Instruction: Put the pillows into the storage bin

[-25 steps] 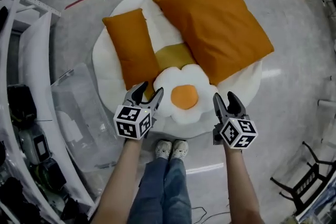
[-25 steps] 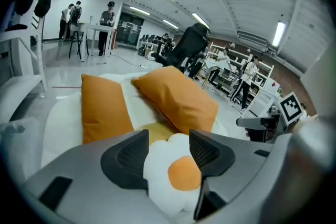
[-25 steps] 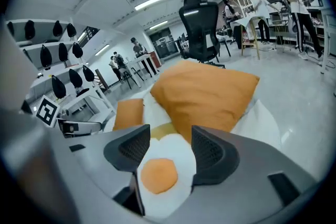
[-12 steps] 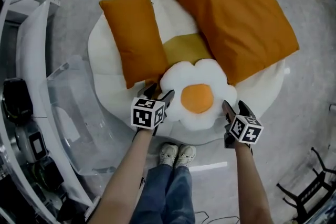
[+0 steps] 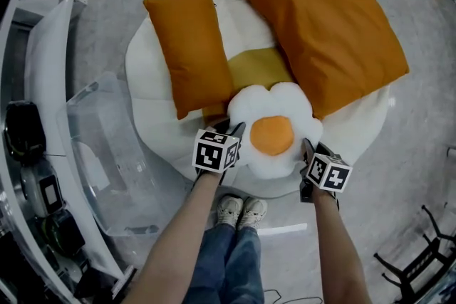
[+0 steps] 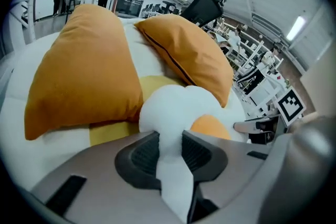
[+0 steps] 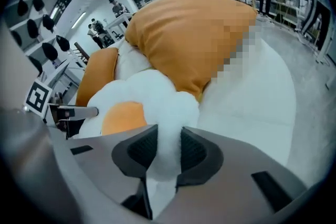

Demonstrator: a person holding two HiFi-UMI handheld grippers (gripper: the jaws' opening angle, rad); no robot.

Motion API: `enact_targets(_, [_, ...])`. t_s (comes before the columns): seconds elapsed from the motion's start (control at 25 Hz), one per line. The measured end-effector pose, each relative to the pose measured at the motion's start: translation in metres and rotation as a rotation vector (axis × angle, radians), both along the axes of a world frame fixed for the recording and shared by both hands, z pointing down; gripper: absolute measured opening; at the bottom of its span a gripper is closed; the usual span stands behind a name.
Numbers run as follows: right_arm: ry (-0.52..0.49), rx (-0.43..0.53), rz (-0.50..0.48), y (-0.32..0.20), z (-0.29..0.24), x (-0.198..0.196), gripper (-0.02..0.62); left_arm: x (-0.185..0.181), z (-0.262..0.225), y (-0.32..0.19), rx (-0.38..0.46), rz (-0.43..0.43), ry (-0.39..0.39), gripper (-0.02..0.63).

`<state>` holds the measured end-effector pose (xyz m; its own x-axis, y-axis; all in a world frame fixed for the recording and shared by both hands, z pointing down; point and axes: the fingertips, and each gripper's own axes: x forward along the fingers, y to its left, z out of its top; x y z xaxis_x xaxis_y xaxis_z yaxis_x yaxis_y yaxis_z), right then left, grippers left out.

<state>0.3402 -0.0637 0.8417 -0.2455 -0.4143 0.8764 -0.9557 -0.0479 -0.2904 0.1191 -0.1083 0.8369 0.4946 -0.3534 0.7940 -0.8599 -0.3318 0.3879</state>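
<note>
A white fried-egg pillow (image 5: 274, 139) with an orange yolk lies at the near edge of a big white round cushion (image 5: 160, 110). My left gripper (image 5: 234, 132) has just closed its jaws and is shut on the pillow's left white edge (image 6: 170, 113). My right gripper (image 5: 308, 147) has just closed too and pinches the pillow's right white edge (image 7: 168, 107). Behind it lie a small orange pillow (image 5: 189, 46) and a large orange pillow (image 5: 324, 21), with a yellow pillow (image 5: 256, 67) partly under them. A clear storage bin (image 5: 107, 153) stands at the left.
White shelving with dark gear (image 5: 32, 153) runs down the left side. The person's shoes (image 5: 242, 210) stand just before the cushion. A black chair frame (image 5: 413, 253) is at the lower right. Grey floor surrounds the cushion.
Both grippers have dropped to the egg pillow's two sides and closed on its white rim. The pillows themselves lie as before.
</note>
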Motion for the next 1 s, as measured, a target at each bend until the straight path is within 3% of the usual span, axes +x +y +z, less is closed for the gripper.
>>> enact_targets(0.24, [-0.007,0.067,-0.03,0.0,-0.041,-0.011,0.075,-0.006,-0.038,0.005,0.055,-0.047,0.015,0.106])
enact_targets(0.52, [-0.036,0.162,-0.084,-0.005,-0.136,-0.04,0.075,-0.039,-0.131,0.018,0.155,-0.153,0.048,0.107])
enact_targets(0.72, [-0.053,0.221,-0.224,-0.012,-0.202,-0.1,0.078,-0.099,-0.198,0.042,0.206,-0.284,0.05,0.107])
enact_targets(1.0, [-0.118,0.266,-0.426,-0.002,-0.249,-0.225,0.081,-0.219,-0.25,0.097,0.25,-0.492,-0.01,0.107])
